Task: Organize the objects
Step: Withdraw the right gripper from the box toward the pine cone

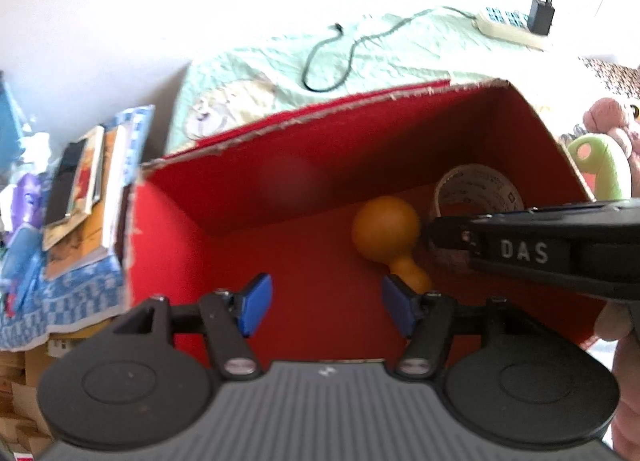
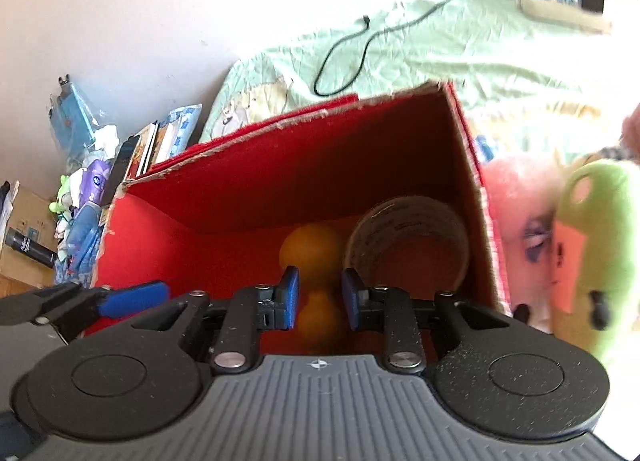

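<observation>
The right hand-held gripper (image 2: 318, 299) hangs over the open red box (image 2: 240, 197), its blue pads (image 2: 290, 297) a narrow gap apart, with the neck of an orange gourd-shaped toy (image 2: 310, 249) seen between them; whether they touch it cannot be told. The toy lies on the box floor, just beside a roll of clear tape (image 2: 408, 245) standing in the far right corner. The left hand-held gripper's blue pad (image 2: 132, 303) shows over the box's left wall. Outside the right wall sit a pink plush (image 2: 520, 213) and a green plush (image 2: 596, 245) on the bed (image 2: 460, 57).
</observation>
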Available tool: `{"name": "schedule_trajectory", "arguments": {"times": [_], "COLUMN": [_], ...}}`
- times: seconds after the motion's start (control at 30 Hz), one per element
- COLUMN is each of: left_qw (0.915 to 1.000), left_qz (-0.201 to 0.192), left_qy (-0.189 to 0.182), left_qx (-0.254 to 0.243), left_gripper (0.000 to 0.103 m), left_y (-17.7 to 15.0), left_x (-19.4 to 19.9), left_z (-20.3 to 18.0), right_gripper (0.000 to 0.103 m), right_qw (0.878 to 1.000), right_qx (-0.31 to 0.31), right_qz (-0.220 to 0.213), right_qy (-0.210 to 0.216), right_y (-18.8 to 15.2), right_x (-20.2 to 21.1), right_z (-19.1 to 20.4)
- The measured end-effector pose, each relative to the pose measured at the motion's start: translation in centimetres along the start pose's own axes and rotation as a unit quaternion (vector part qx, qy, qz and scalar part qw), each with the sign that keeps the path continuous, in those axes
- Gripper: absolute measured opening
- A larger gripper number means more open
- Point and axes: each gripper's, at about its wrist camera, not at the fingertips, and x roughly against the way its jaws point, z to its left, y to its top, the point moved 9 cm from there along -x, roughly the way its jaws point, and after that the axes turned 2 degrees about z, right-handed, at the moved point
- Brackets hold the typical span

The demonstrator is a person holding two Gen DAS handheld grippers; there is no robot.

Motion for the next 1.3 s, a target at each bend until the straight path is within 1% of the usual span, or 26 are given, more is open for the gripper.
{"name": "schedule_trajectory", "arguments": {"times": [0.03, 0.2, 0.33, 0.6, 0.73, 0.9, 1.0, 1.07, 1.13, 1.2, 1.3], "left_qw": [1.0000, 0.9995, 0.9989, 0.9976, 0.9970, 0.9961, 0.9957, 0.9955, 0.9953, 0.9952, 0.9951], "left_qz": [-0.003, -0.006, -0.007, -0.020, -0.019, -0.014, -0.006, 0.001, 0.008, 0.012, 0.018], "left_qy": [0.005, 0.025, 0.039, 0.055, 0.060, 0.069, 0.071, 0.073, 0.073, 0.072, 0.073], "left_qx": [0.003, 0.017, 0.024, 0.037, 0.045, 0.053, 0.058, 0.061, 0.063, 0.065, 0.064], "left_gripper": [0.068, 0.068, 0.068, 0.070, 0.070, 0.070, 0.070, 0.070, 0.070, 0.070, 0.070], "left_y": [-0.1, -0.7, -1.4, -3.1, -4.1, -5.6, -6.6, -7.3, -7.9, -8.4, -9.1], "left_x": [0.5, 2.4, 3.9, 6.7, 7.3, 7.6, 7.5, 7.2, 7.1, 7.1, 6.9], "left_z": [0.0, -0.3, -1.0, -2.4, -3.0, -3.9, -4.3, -4.6, -4.9, -5.2, -5.5], "right_gripper": [0.027, 0.027, 0.027, 0.028, 0.028, 0.028, 0.028, 0.028, 0.029, 0.034, 0.034], "right_qw": [1.000, 1.000, 0.999, 0.997, 0.997, 0.996, 0.994, 0.994, 0.994, 0.994, 0.994], "right_qx": [0.004, 0.021, 0.025, 0.044, 0.049, 0.064, 0.072, 0.075, 0.073, 0.071, 0.066], "right_qz": [-0.004, -0.014, -0.018, -0.025, -0.030, -0.040, -0.061, -0.065, -0.067, -0.065, -0.064], "right_qy": [0.001, 0.012, 0.028, 0.051, 0.061, 0.055, 0.054, 0.054, 0.055, 0.056, 0.054], "right_y": [0.0, -0.5, -1.3, -3.1, -4.0, -5.0, -5.6, -5.9, -6.2, -6.6, -7.1], "right_x": [0.3, 1.8, 3.2, 5.7, 6.9, 7.7, 8.3, 8.6, 8.8, 9.0, 9.0], "right_z": [0.0, 0.9, 0.7, 0.9, 0.7, 0.2, -0.2, -0.3, -0.7, -1.0, -1.6]}}
